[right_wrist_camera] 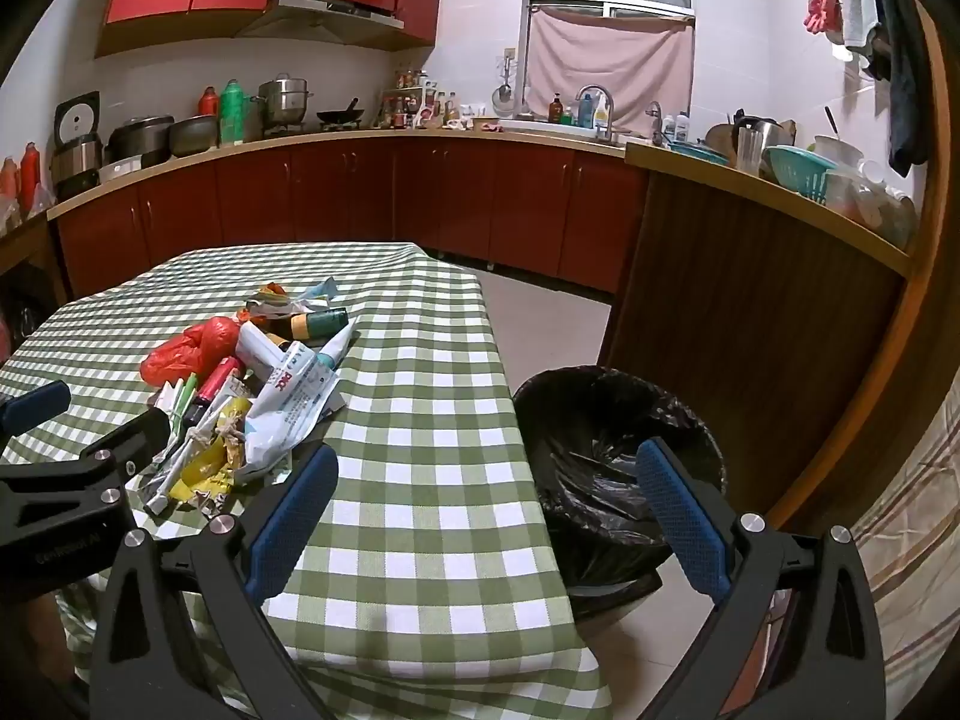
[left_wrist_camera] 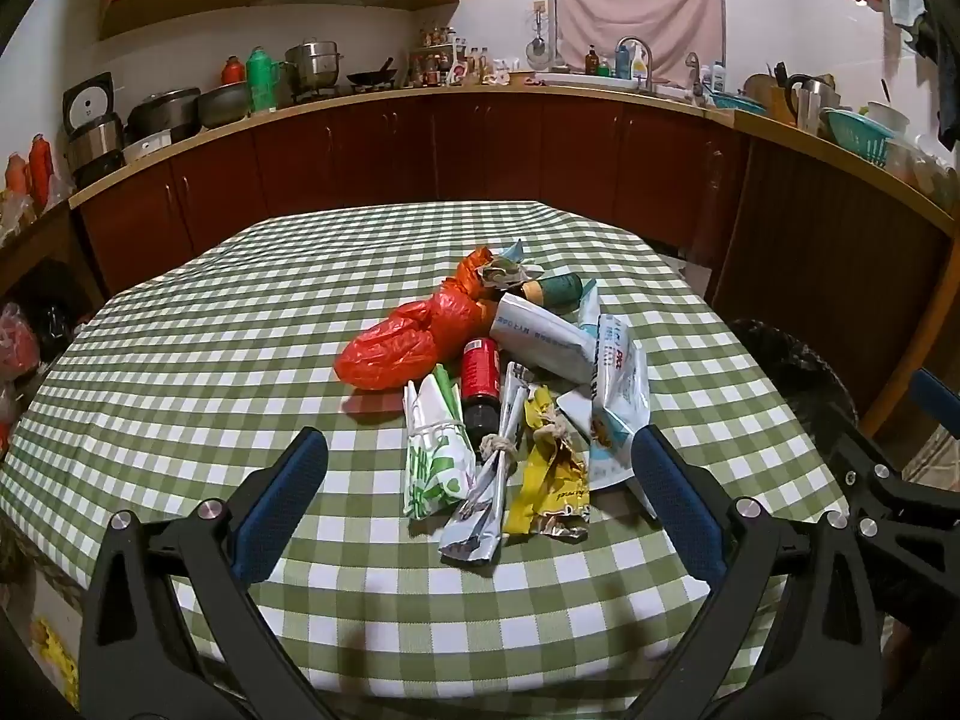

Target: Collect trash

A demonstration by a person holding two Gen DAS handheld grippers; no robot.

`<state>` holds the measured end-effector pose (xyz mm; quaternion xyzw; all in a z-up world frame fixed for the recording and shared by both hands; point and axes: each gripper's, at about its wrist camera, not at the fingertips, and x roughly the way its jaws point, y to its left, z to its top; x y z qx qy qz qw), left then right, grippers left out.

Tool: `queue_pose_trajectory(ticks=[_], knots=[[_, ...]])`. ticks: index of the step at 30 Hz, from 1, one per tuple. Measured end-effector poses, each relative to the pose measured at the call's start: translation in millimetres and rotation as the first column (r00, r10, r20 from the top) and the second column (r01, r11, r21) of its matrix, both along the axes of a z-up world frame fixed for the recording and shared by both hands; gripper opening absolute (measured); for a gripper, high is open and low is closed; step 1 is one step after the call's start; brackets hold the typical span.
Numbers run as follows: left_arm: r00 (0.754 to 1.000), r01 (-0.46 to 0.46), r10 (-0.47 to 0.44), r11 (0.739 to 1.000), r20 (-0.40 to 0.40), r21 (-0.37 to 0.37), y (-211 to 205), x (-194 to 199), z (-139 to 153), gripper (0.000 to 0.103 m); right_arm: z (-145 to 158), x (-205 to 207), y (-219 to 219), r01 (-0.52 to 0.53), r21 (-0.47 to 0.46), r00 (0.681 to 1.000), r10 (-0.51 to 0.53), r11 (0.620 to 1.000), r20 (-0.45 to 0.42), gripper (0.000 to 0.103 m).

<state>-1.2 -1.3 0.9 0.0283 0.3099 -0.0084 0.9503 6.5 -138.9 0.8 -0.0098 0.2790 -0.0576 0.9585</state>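
A heap of trash lies in the middle of the checked table: an orange plastic bag, a red bottle, a white box, a yellow wrapper, a green-and-white wrapper and a white pouch. My left gripper hangs open just short of the heap, nothing between its fingers. My right gripper is open too, over the table's right edge, with the heap to its left. A bin lined with a black bag stands on the floor beside the table.
Kitchen counters with pots, bottles and a sink run along the far wall and the right side. A dark wooden cabinet stands close behind the bin. The left gripper's black frame shows at the left of the right wrist view.
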Motion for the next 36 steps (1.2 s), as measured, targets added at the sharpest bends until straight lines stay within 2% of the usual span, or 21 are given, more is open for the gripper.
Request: queue_pose_trajectory(ticks=[2, 36], knots=[[1.000, 0.003, -0.003, 1.000, 0.003, -0.017, 1.9, -2.1, 0.0, 0.099, 0.0, 0.1, -0.5, -0.001, 0.001, 1.000, 0.001, 1.000, -0.001, 0.097], [1.000, -0.009, 0.009, 1.000, -0.008, -0.002, 3.7, 0.1, 0.4, 0.099, 0.0, 1.4, -6.4, 0.004, 0.013, 1.000, -0.004, 1.000, 0.007, 0.097]])
